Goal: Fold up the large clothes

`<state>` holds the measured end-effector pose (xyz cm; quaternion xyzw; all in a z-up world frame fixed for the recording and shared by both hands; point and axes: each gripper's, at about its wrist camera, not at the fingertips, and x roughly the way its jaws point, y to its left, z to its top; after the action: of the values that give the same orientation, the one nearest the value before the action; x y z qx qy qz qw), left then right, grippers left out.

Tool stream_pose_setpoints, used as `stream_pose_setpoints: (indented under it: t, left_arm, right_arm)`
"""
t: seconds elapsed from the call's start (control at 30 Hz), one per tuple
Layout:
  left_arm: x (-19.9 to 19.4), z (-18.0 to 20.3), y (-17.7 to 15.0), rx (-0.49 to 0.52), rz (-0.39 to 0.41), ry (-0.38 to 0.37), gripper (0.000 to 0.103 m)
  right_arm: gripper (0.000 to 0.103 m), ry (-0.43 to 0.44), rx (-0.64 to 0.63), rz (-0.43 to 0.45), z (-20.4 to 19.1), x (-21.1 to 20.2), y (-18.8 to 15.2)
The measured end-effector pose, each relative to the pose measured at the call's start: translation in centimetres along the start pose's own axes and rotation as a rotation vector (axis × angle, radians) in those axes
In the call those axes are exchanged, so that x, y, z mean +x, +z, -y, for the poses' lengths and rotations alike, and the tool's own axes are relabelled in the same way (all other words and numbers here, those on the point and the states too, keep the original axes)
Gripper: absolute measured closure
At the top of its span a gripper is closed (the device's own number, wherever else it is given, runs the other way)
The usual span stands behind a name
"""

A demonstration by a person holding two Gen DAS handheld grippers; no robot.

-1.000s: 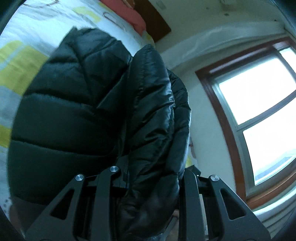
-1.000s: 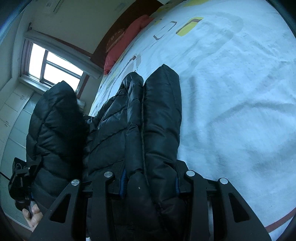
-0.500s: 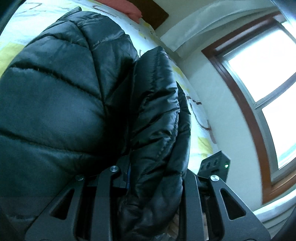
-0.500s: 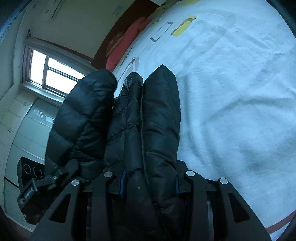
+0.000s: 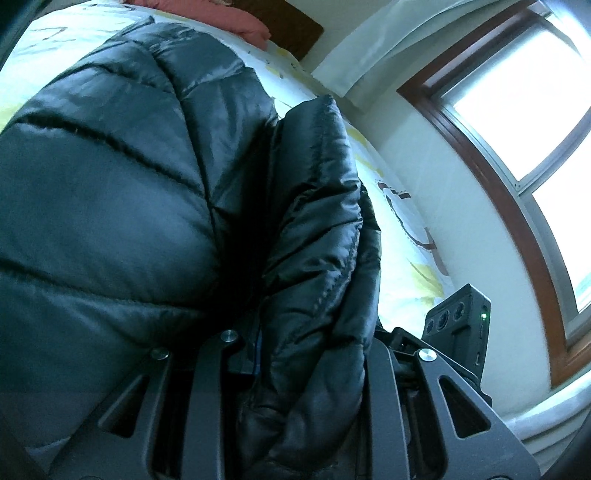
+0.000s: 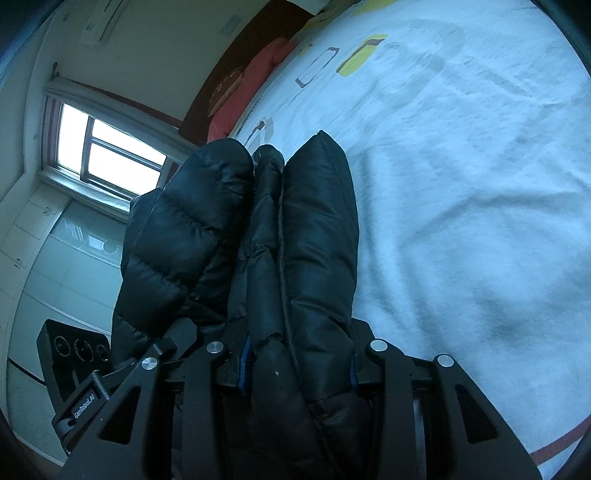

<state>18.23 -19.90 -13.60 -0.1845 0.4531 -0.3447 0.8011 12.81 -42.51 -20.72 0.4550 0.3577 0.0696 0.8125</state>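
Observation:
A black quilted puffer jacket (image 5: 122,206) fills the left wrist view and bulges over the bed. My left gripper (image 5: 295,369) is shut on a thick fold of it; the fingertips are hidden in the fabric. In the right wrist view my right gripper (image 6: 299,365) is shut on another bunched fold of the same jacket (image 6: 314,236), held just above the bed sheet. The left gripper's body (image 6: 122,373) shows close at the lower left there, with its own part of the jacket (image 6: 184,229) beside mine. The right gripper's body (image 5: 458,325) shows at the right in the left wrist view.
The bed has a white sheet (image 6: 461,177) with yellow and brown shapes. A red pillow (image 6: 255,74) lies by the dark headboard (image 5: 291,26). A wood-framed window (image 5: 524,122) and a wall stand along the bed's side.
The two grippers have come close together, each keeping its fold. The left-held part of the jacket has swung over toward the right-held part and now fills more of the left view.

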Motion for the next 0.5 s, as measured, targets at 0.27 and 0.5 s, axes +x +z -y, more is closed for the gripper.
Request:
stream_pose_setpoints:
  t: [0.27,0.5]
  left_arm:
    - [-0.3,0.7,0.0,0.016,0.009,-0.002,0.081]
    - [-0.7,2.0,0.1,0.044,-0.002,0.025,0.078]
  right_arm:
    - [0.048,-0.024,0.041,0.066,-1.2,-3.1,0.6]
    - [0.046,-0.059,0.024,0.08,-1.9,-4.6,0.3]
